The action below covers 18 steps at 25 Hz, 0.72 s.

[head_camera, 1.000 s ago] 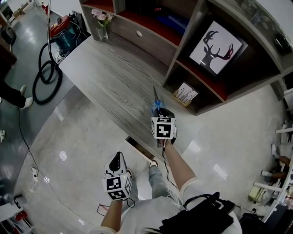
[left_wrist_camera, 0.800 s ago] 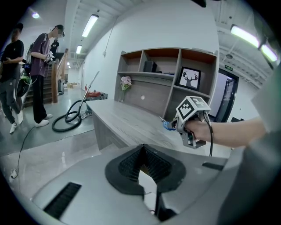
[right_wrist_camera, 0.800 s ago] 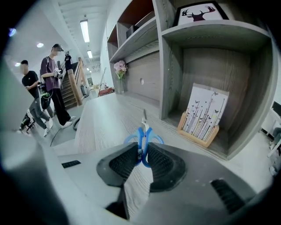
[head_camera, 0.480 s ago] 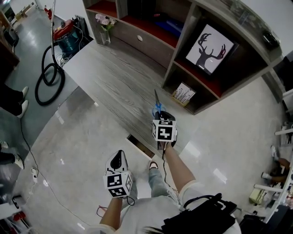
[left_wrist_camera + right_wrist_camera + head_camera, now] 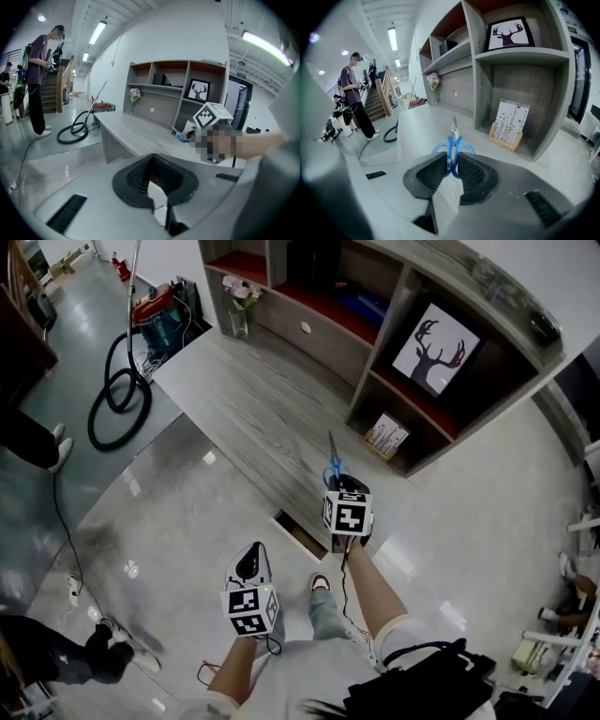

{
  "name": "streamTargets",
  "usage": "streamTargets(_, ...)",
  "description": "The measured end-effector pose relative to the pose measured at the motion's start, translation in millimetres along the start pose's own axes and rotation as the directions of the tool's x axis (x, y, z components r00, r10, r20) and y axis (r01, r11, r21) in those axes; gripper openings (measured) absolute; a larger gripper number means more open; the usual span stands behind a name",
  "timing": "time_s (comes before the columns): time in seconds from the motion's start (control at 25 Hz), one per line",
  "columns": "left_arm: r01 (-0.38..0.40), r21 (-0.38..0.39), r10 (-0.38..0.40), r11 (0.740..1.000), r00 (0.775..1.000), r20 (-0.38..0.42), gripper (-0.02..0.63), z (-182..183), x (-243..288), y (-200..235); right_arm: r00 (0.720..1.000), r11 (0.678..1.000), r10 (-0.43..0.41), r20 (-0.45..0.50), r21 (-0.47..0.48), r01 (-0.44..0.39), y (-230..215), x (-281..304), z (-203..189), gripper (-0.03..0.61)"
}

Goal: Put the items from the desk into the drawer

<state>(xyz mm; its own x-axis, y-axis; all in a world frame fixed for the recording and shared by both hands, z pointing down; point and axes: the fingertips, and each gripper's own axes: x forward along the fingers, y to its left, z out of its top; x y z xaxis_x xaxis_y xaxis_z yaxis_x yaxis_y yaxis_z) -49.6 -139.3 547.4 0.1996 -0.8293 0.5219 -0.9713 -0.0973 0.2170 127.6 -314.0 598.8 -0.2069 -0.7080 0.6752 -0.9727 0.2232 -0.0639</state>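
Observation:
Blue-handled scissors (image 5: 332, 463) are off the grey wooden desk (image 5: 246, 407), near its right end. My right gripper (image 5: 341, 487) is shut on their handles, and the blade points away toward the shelves. In the right gripper view the handles (image 5: 451, 151) sit clamped between the black pads of the right gripper (image 5: 451, 164). A dark drawer opening (image 5: 300, 533) shows under the desk's near edge, between my two grippers. Lower down, over the glossy floor, my left gripper (image 5: 248, 564) is shut with nothing in it; the left gripper (image 5: 151, 158) view shows its pads meeting.
A shelving unit (image 5: 394, 292) backs the desk, with a deer picture (image 5: 434, 345), a small card stand (image 5: 386, 435) and a vase of flowers (image 5: 240, 304). A vacuum cleaner with hose (image 5: 127, 371) lies beyond the desk's left end. A person's legs (image 5: 56, 652) are at lower left.
The head view has shifted, so the desk and both grippers sit slightly further right. A person's legs have come into view at lower left. The right gripper still holds the scissors.

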Motion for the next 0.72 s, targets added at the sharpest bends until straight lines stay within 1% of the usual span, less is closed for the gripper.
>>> streamTargets(0.44,0.031,0.007,-0.031,0.999,0.999,0.031,-0.003,5,-12,-7,1.000,1.000,0.008,0.006,-0.005,-0.008,13,-34,-15,0.067)
streamTargets(0.72,0.053,0.019,-0.053,0.998,0.998,0.044,-0.003,8,-20,-7,1.000,1.000,0.017,-0.004,-0.008,-0.017,25,-57,-31,0.067)
